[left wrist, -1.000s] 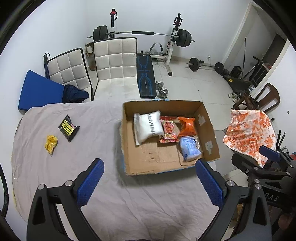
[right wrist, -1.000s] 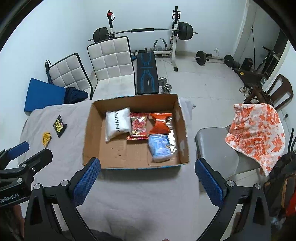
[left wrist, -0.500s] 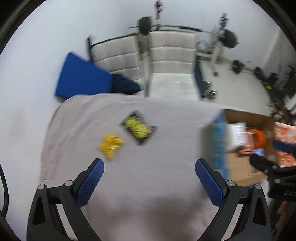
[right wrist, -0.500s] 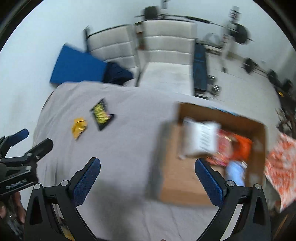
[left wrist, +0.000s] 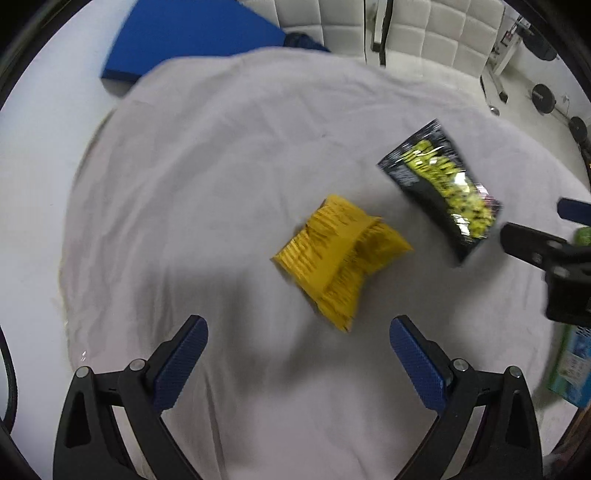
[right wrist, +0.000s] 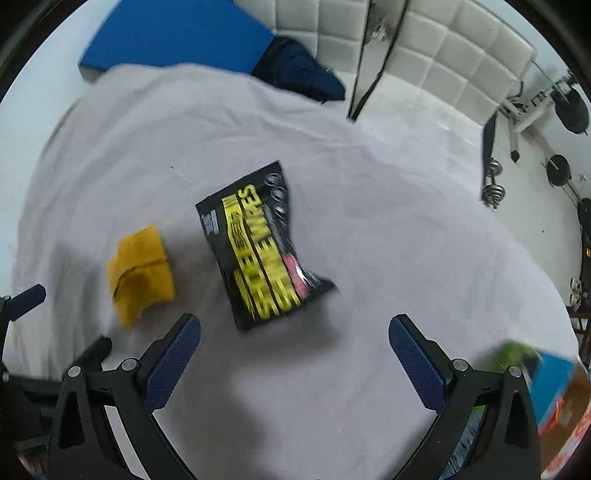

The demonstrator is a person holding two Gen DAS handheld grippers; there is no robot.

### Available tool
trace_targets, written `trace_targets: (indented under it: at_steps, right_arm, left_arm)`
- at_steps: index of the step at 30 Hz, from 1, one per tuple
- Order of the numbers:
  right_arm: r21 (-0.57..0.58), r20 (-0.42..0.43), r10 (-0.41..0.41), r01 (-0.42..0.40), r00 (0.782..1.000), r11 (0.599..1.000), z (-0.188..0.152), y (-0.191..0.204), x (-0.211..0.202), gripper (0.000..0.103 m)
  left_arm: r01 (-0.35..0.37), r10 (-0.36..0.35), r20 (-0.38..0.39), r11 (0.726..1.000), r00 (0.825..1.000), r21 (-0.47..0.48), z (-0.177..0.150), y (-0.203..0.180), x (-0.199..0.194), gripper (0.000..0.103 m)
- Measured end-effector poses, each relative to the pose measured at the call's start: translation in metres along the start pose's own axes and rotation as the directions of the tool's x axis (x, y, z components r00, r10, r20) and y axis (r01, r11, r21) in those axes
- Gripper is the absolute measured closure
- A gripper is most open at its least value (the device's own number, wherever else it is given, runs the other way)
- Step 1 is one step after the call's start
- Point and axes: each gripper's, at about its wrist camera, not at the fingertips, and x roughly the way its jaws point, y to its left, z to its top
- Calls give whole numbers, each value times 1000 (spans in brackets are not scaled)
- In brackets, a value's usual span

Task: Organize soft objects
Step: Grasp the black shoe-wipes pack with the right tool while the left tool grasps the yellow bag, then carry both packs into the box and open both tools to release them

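Note:
A crumpled yellow packet (left wrist: 341,258) lies on the grey cloth-covered table (left wrist: 221,166), just ahead of my open, empty left gripper (left wrist: 297,350). A black and yellow packet (left wrist: 441,184) lies to its right. In the right wrist view the black and yellow packet (right wrist: 260,245) lies just ahead of my open, empty right gripper (right wrist: 293,349), and the yellow packet (right wrist: 142,273) is to its left. The right gripper's fingers (left wrist: 532,243) show at the right edge of the left wrist view.
The cardboard box's blue and green corner (right wrist: 550,376) shows at the right edge. White padded chairs (right wrist: 443,66), a blue mat (right wrist: 177,33) and a dark garment (right wrist: 299,70) lie beyond the table's far edge. Weights (right wrist: 493,192) lie on the floor.
Both grippers have swung left from the box and dropped low over the two packets, which now look much larger. Both stay open.

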Motion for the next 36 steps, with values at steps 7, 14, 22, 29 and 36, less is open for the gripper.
trace_targets:
  at_steps: [7, 14, 22, 29, 36]
  right_arm:
    - [-24, -70, -20, 18, 997, 1000, 37, 31, 63, 30]
    - [33, -127, -102, 107, 987, 994, 25, 9, 67, 43]
    - [190, -243, -1, 48, 970, 981, -22, -38, 68, 42]
    - [220, -237, -5, 58, 972, 974, -24, -41, 74, 41]
    - [224, -228, -42, 95, 973, 970, -32, -17, 70, 42]
  left_arm:
    - [21, -20, -29, 999, 999, 29, 14, -4, 40, 2]
    - [54, -51, -30, 994, 998, 98, 24, -25, 49, 4]
    - [118, -115, -93, 993, 989, 24, 19, -30, 61, 42]
    - [114, -119, -111, 992, 987, -46, -4, -33, 66, 44]
    - [99, -108, -99, 991, 989, -91, -20, -45, 63, 43]
